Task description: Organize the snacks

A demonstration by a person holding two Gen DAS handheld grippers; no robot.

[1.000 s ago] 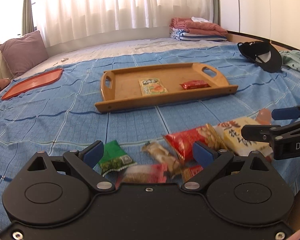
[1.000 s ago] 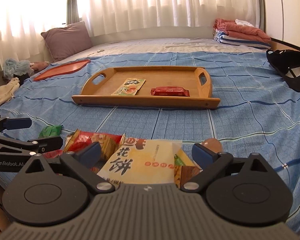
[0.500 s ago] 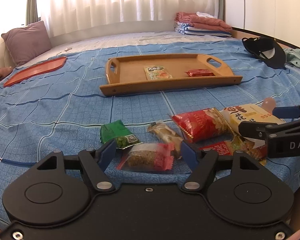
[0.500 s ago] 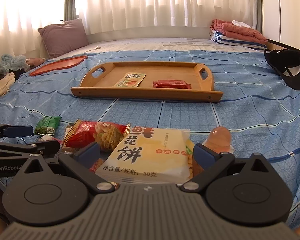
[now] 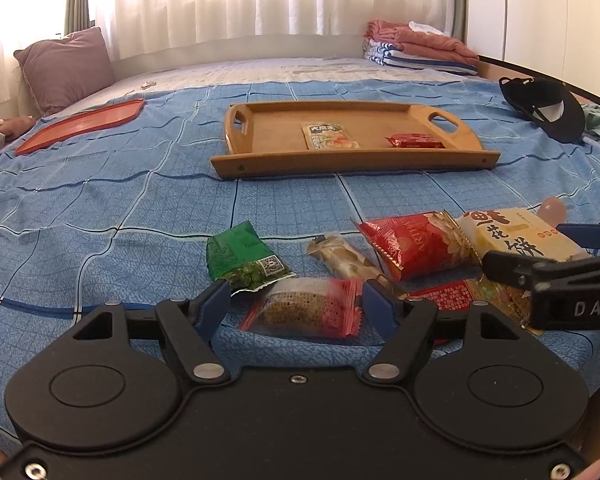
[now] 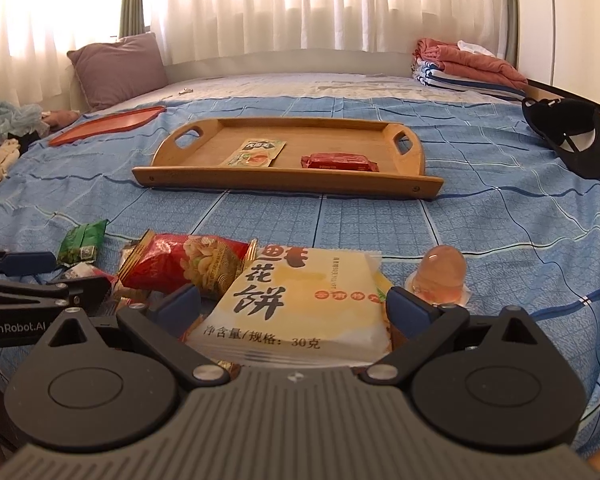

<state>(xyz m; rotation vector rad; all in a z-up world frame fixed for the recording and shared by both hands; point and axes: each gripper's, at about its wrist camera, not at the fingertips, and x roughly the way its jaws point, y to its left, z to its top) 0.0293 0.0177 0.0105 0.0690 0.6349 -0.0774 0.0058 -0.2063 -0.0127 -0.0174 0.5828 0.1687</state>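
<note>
Two pairs of tongs work low over the blue bed (image 5: 100,208). The left tongs (image 5: 296,306) are clamped on a clear snack pack with red ends (image 5: 306,312), their blue pads pressing its two short ends while it lies crosswise between them. Just ahead of their left pad lies a green pea packet (image 5: 244,258); ahead of their right pad lies a slim beige bar (image 5: 342,258).

The right tongs (image 6: 294,306) stand apart, straddling a yellow pastry packet (image 6: 296,300). I cannot tell whether their pads touch its edges. A red peanut bag (image 6: 184,266) lies just to the left of these tongs, its end tucked under the yellow packet, and a pink jelly cup (image 6: 440,278) stands upright just beyond their right pad.

Well ahead of both tongs sits a wooden tray (image 6: 172,172) holding a pale sachet (image 6: 254,153) and a red bar (image 6: 338,161), apart from each other. Farther left lies an orange tray (image 6: 108,125); far right, a black cap (image 6: 572,140).
</note>
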